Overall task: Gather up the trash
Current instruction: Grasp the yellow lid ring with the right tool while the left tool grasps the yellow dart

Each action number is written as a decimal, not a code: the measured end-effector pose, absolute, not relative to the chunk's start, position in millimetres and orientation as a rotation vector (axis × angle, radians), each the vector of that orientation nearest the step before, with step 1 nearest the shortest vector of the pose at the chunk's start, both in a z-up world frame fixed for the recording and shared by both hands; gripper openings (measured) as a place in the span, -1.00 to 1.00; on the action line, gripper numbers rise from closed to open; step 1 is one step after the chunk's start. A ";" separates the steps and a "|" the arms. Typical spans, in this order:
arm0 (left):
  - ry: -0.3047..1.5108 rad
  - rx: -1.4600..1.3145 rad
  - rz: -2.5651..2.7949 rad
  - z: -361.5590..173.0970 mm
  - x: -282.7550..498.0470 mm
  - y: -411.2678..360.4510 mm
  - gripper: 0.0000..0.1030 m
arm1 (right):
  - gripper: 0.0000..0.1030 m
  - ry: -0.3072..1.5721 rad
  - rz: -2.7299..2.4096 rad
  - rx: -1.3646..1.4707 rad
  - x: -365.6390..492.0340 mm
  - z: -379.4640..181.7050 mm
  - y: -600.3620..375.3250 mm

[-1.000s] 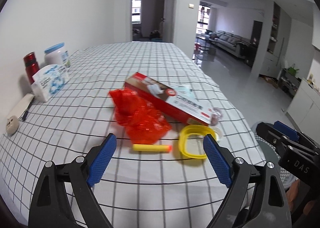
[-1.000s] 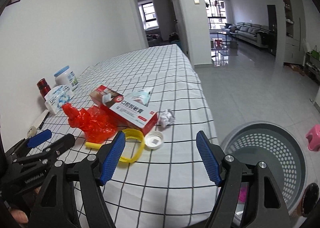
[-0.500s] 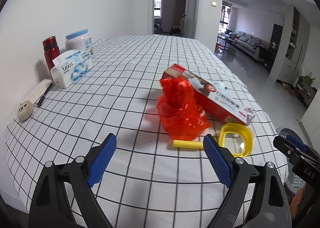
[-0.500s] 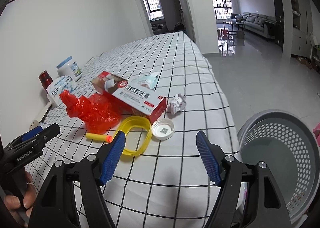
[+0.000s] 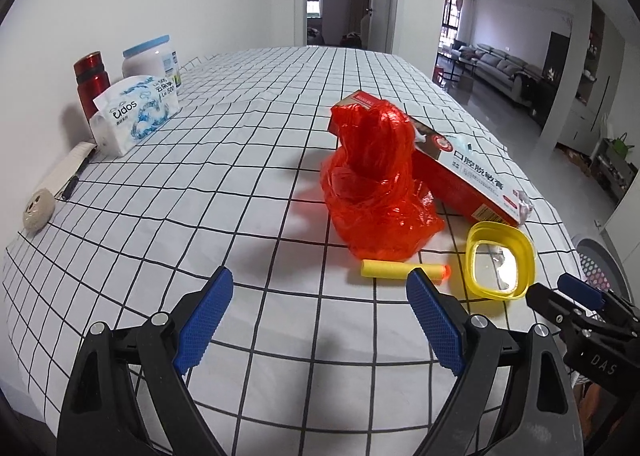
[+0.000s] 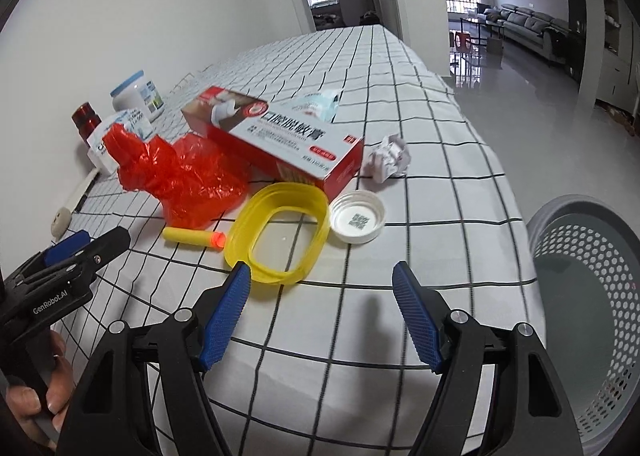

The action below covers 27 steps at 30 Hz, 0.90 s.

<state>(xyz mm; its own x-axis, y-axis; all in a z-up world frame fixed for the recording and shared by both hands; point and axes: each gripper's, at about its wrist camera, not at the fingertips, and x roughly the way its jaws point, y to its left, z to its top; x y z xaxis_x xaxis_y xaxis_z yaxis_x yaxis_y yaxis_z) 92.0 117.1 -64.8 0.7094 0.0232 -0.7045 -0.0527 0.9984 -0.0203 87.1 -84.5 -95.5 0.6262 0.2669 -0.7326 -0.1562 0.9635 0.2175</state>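
On the checked tablecloth lies a crumpled red plastic bag (image 5: pixel 376 192) (image 6: pixel 188 172), leaning on a red and white carton (image 5: pixel 460 164) (image 6: pixel 276 136). In front of them sit a yellow foam dart (image 5: pixel 404 270) (image 6: pixel 194 236), a yellow plastic ring lid (image 5: pixel 500 264) (image 6: pixel 280 232), a white bottle cap (image 6: pixel 356 216) and a crumpled paper ball (image 6: pixel 388 160). My left gripper (image 5: pixel 320 312) hovers open and empty just short of the dart. Over the cloth near the ring lid and cap, my right gripper (image 6: pixel 322 308) is open and empty too.
A grey perforated waste basket (image 6: pixel 592 288) stands on the floor off the table's right edge. Along the left wall stand a red flask (image 5: pixel 91 84), a white jar (image 5: pixel 150 60), a tissue pack (image 5: pixel 134 114), a pen and a small beige object (image 5: pixel 38 210).
Both grippers have come lower and closer to the trash pile, which looks larger. The left view has swung so the bag sits more to the right. Jaw widths are unchanged.
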 end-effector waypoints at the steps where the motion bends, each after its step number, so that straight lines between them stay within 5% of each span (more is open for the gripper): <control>1: 0.782 -0.041 0.042 -65.5 93.6 118.7 0.68 | 0.36 0.865 0.246 0.135 88.7 -95.8 -82.4; 27: 0.796 -0.086 0.013 -73.5 107.0 140.2 0.68 | 0.49 0.954 0.160 0.004 133.4 -109.6 -27.8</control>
